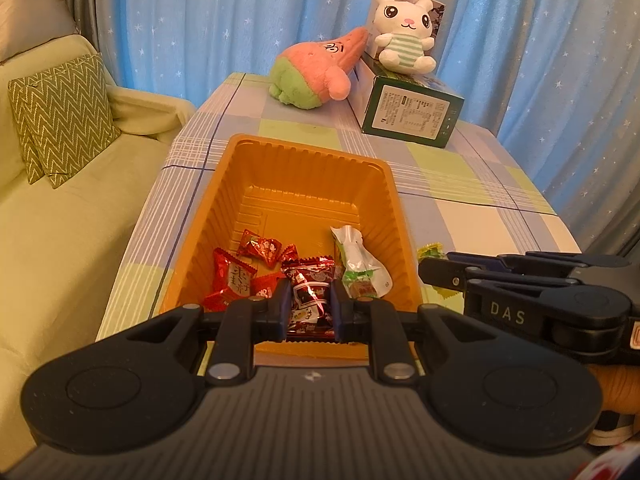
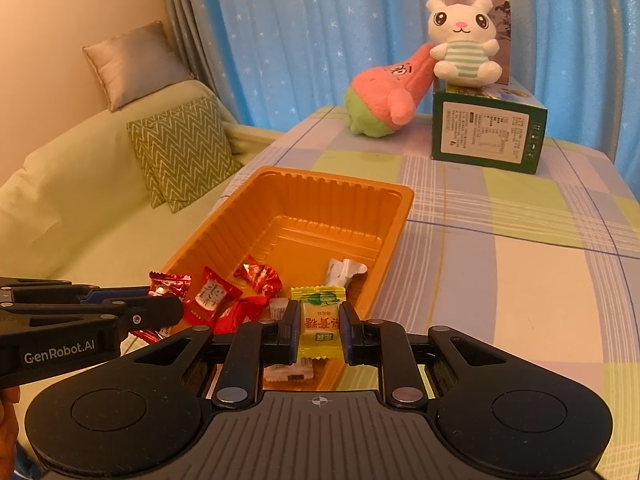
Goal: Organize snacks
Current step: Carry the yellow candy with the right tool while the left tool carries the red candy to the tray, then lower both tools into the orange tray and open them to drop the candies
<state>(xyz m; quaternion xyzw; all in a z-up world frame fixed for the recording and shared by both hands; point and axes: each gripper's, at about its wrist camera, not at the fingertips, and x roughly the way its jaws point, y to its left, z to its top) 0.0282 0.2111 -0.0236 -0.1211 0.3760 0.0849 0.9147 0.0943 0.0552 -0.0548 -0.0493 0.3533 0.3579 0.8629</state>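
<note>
At the far left of both views a pale green sofa (image 1: 60, 216) carries a zigzag-patterned cushion (image 1: 60, 116). Just right of it, on the checked cloth of the bench (image 2: 520, 280), stands the orange tray (image 1: 304, 184), ribbed plastic, its far half bare. In its near end lie the sorted snacks: a red packet (image 1: 232, 280) with white Chinese characters, a smaller red twist-wrapped sweet (image 1: 260, 246), and toward the right wall a green-and-white sachet (image 1: 360, 268).

At lower centre of the left wrist view, the left gripper (image 1: 310, 306) has its fingers closed on a dark red foil snack (image 1: 310, 300), held by the middle of the packet above the tray's near end. The right wrist view shows the right gripper (image 2: 320, 328) the same way, fingers closed on a yellow candy (image 2: 320, 320) with green leaf art and red Chinese writing, hanging over the tray's near right corner.

These wrappers look light, crinkly and slick; the foil probably yields under pressure, so a pinch across the filled middle seems safer than on the crimped ends, which could slide out. Nothing here appears fragile.

Readable writing: "DAS" on the right gripper's side as it shows in the left view, "GenRobot.AI" on the left gripper's side at lower left of the right view. Upper right, a green box (image 2: 488, 136) bears a white label too small to read; a white bunny plush (image 2: 464, 40) sits on it, a pink plush (image 2: 384, 96) leaning beside.
</note>
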